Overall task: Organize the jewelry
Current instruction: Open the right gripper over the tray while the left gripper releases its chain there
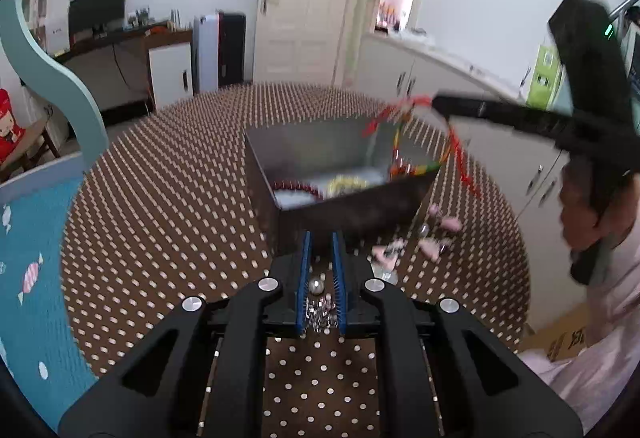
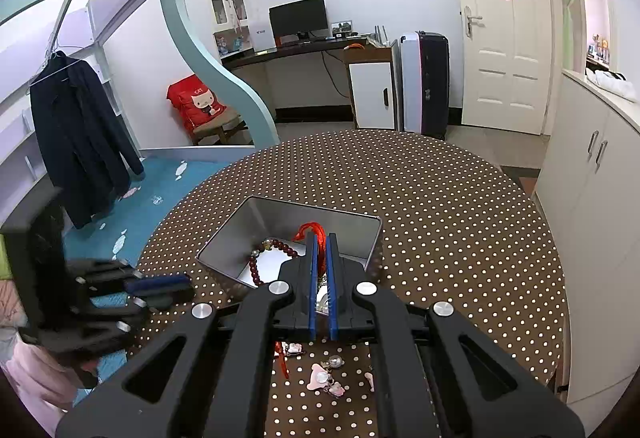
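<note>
An open silver tin (image 1: pixel 304 142) (image 2: pixel 280 214) stands on the dotted table. It holds a dark red bead bracelet (image 2: pixel 255 266) and a yellowish piece (image 1: pixel 346 182). My left gripper (image 1: pixel 320 238) sits just before the tin's near wall, its blue pads narrowly apart with a silver bead and sparkly chain (image 1: pixel 317 288) caught between them. My right gripper (image 2: pixel 321 236) (image 1: pixel 438 104) hovers over the tin, shut on a red cord bracelet (image 2: pixel 306 228) whose coloured loop (image 1: pixel 400 154) dangles over the tin's right corner. In the right wrist view the left gripper (image 2: pixel 186 286) shows blurred at the left.
Pink charms and a small silver bell (image 2: pixel 322 378) (image 1: pixel 430 248) lie loose on the brown polka-dot tablecloth (image 2: pixel 440 218) in front of the tin. A person's pink sleeve (image 1: pixel 600 298) is at the right. White cabinets (image 2: pixel 592 198) flank the table; a blue mat (image 1: pixel 36 258) lies at the left.
</note>
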{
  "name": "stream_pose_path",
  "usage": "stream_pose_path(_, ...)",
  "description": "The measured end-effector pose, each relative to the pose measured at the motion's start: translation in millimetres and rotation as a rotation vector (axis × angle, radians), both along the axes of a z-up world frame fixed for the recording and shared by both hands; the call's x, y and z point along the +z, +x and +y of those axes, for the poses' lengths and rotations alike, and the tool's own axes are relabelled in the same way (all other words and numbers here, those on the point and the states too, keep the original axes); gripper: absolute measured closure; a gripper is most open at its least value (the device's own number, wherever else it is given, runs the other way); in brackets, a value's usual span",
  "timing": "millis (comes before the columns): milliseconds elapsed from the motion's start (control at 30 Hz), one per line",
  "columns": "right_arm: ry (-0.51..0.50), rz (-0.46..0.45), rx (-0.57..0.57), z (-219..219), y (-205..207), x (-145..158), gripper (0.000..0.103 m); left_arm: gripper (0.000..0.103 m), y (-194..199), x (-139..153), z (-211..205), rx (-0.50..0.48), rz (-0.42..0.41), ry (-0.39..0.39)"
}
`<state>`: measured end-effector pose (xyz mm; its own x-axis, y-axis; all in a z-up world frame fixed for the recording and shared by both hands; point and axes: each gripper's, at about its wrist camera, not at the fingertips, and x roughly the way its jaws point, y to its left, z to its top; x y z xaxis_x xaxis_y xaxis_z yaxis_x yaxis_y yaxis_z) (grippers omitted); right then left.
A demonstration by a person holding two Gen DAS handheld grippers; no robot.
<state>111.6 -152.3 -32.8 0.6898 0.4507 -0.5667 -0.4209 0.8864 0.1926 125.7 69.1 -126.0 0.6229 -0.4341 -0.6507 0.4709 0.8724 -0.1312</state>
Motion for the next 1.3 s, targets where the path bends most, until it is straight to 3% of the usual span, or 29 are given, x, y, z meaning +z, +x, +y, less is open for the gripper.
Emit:
stream_pose_path(167,-0.004,0.014,0.001,1,1,-4,0.1,0.075,9,-27,-11,-0.015,0.058,0.075)
stream_pose_path(267,-0.005,0.019,0.001,2,3,-5,0.1,0.075,13,-39,-12,-0.004,0.079,0.114)
stream_pose_path(367,-0.006,0.023,0.001,2,4,-6,0.1,0.085,14,-43,-12,0.001,0.071,0.132)
stream_pose_path(467,-0.003,0.027,-0.002,1,7,-6,0.1,0.085,17,-43,-8,0.031,0.076,0.105)
stream_pose_path(633,0.002,0.019,-0.003,1,7,-4,0.1,0.086,10,-24,-1,0.021,0.045,0.039)
stream_pose_path(900,0.009,-0.027,-0.002,2,9,10,0.1,0.086,11,41,-8,0.004,-0.121,-0.055)
stream_pose_path(1033,0.004,-0.032,0.004,6,14,11,0.099,0.084,29,41,-22,0.018,-0.143,-0.036)
stream_pose_path(1100,-0.001,-0.03,-0.004,8,15,11,0.096,0.067,38,38,-28,0.042,-0.131,-0.024)
stream_pose_path(1200,0.008,-0.024,-0.014,5,15,10,0.086,0.066,41,38,-34,0.026,-0.124,-0.031)
stream_pose_path(1300,0.004,-0.025,-0.021,2,14,10,0.086,0.066,43,37,-37,0.028,-0.121,-0.022)
